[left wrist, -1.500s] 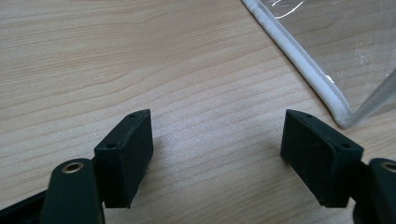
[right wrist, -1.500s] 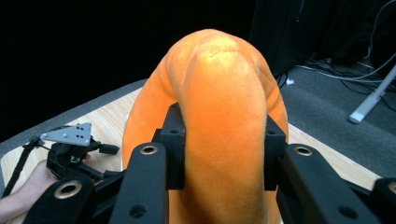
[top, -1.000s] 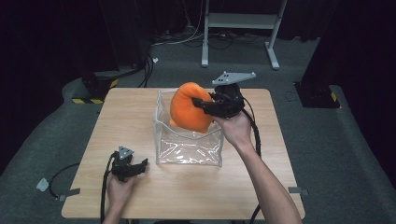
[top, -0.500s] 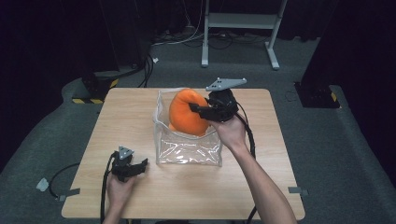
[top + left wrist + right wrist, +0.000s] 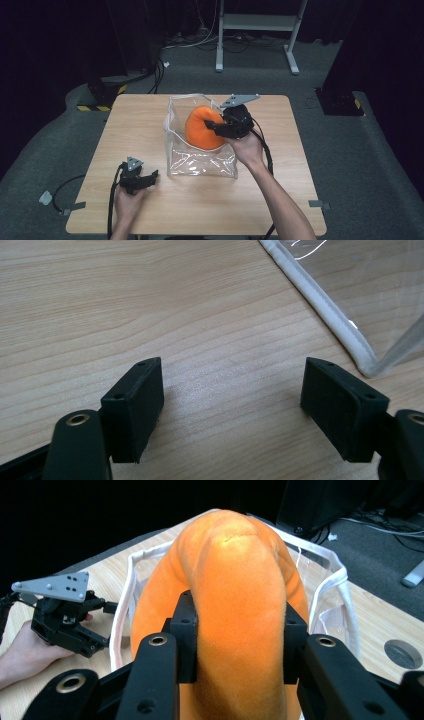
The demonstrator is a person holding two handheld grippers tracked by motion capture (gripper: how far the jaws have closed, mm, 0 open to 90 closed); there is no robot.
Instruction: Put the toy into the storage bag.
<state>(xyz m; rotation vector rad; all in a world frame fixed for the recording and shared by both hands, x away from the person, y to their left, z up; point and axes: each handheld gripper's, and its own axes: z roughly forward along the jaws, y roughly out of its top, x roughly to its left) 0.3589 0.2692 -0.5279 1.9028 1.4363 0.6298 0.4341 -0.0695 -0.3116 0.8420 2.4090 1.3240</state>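
- On a wooden table (image 5: 150, 130), the right gripper (image 5: 216, 126) clamps an orange plush cushion (image 5: 202, 127), its two black pads pressed into the soft fabric from either side.
- Seen from the right gripper view, the cushion (image 5: 235, 595) bulges between the jaws and sits within the white-trimmed mouth of a clear plastic bag (image 5: 332, 597).
- From the high view, the clear plastic bag (image 5: 200, 162) stands open at the table's centre, the cushion partly inside its upper opening and above its floor.
- The left gripper (image 5: 145, 178) rests near the table's front left corner, well apart from the bag; its jaws stand wide with nothing but bare wood between them.
- In the left gripper view (image 5: 232, 410), the bag's white seam (image 5: 330, 315) runs past the upper right, beyond the jaws.
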